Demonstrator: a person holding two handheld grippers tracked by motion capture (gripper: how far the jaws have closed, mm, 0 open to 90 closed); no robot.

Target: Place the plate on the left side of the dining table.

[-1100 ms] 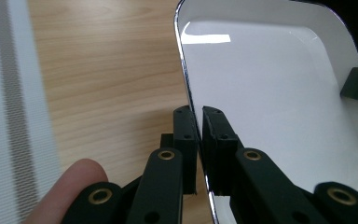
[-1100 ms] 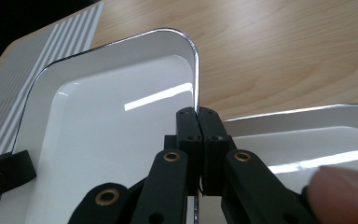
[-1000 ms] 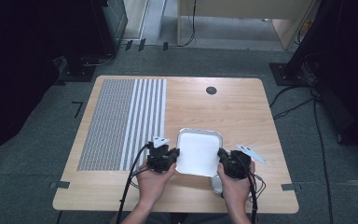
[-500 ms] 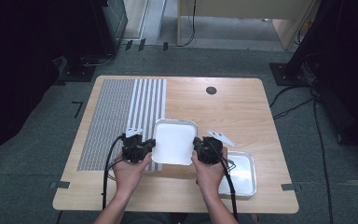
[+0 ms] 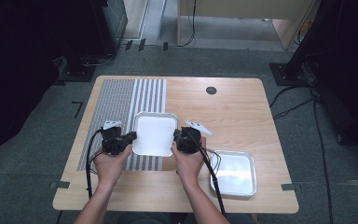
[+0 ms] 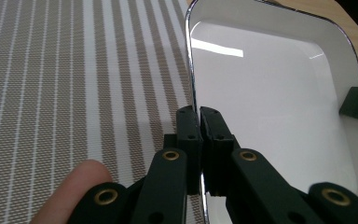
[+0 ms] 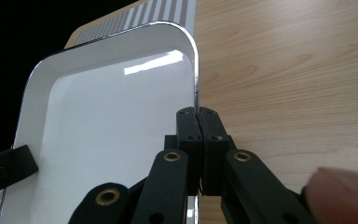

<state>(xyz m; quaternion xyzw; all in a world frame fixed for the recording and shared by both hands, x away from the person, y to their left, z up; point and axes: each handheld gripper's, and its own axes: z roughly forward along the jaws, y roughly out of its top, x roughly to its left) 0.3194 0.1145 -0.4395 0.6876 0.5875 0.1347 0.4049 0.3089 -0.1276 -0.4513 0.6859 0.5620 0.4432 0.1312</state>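
A white metal tray (image 5: 154, 133) is held between both grippers over the wooden table, partly above the striped mat (image 5: 121, 112). My left gripper (image 5: 129, 138) is shut on the tray's left rim (image 6: 191, 74); its jaws pinch the chrome edge in the left gripper view (image 6: 199, 116). My right gripper (image 5: 177, 139) is shut on the tray's right rim (image 7: 195, 79), jaws together on the edge in the right gripper view (image 7: 197, 116). A second silver tray (image 5: 233, 171) lies on the table at the near right.
The wooden table (image 5: 233, 112) has a round black cable hole (image 5: 211, 90) near its far edge. Cables trail from both grippers toward the near edge. Dark equipment and cables stand on the grey floor around the table.
Both grippers carried the white tray to the left and farther from me, off the second tray, which now lies uncovered at the near right.
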